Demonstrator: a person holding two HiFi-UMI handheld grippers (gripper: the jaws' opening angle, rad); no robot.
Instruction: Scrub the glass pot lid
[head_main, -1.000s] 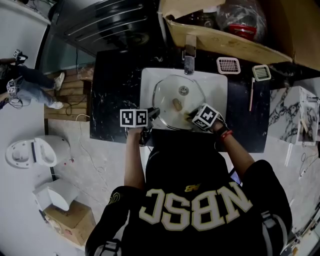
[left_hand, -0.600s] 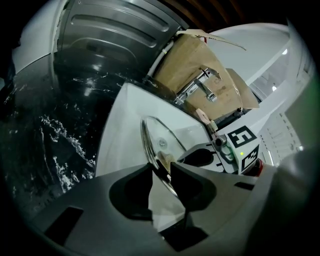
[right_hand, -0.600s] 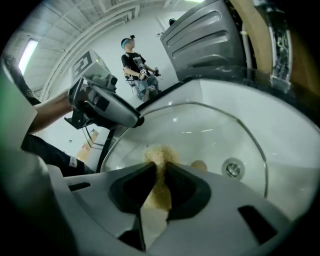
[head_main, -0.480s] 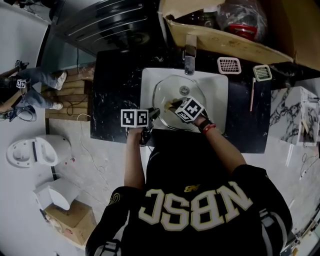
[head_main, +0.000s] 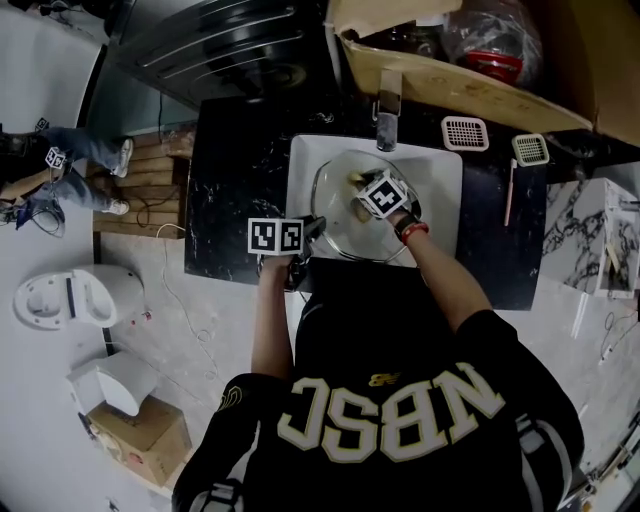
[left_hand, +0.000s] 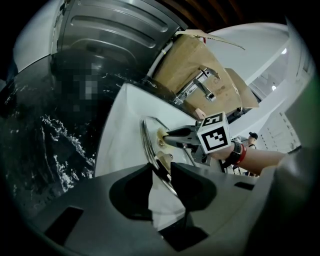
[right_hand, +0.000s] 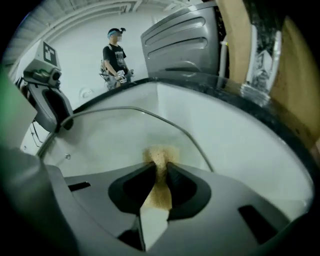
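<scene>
The glass pot lid (head_main: 335, 215) sits in the white sink (head_main: 445, 165), filling most of the basin from the near edge up toward the tap (head_main: 388, 112) at the far edge. The left gripper (head_main: 312, 228) has it by the metal rim at the near-left edge of the sink, with the jaws narrowed down on that thin band and the glass running out beyond them. The right gripper (head_main: 357, 186) is closed on a small yellowish sponge (right_hand: 160, 156), squeezed thin between the pads, and the sponge's free end is pressed onto the glass in the far part of the lid, close under the tap. To my eye the lid is a stiff, fairly weighty piece that won't give at all. It is brittle against the hard basin and probably slick once soapy, so it could skate or twist out of a pinch. The rim looks like the sensible place to hold it, since the metal takes the squeeze and spares the bare glass. The sponge is soft and light, and will fold under pressure.
</scene>
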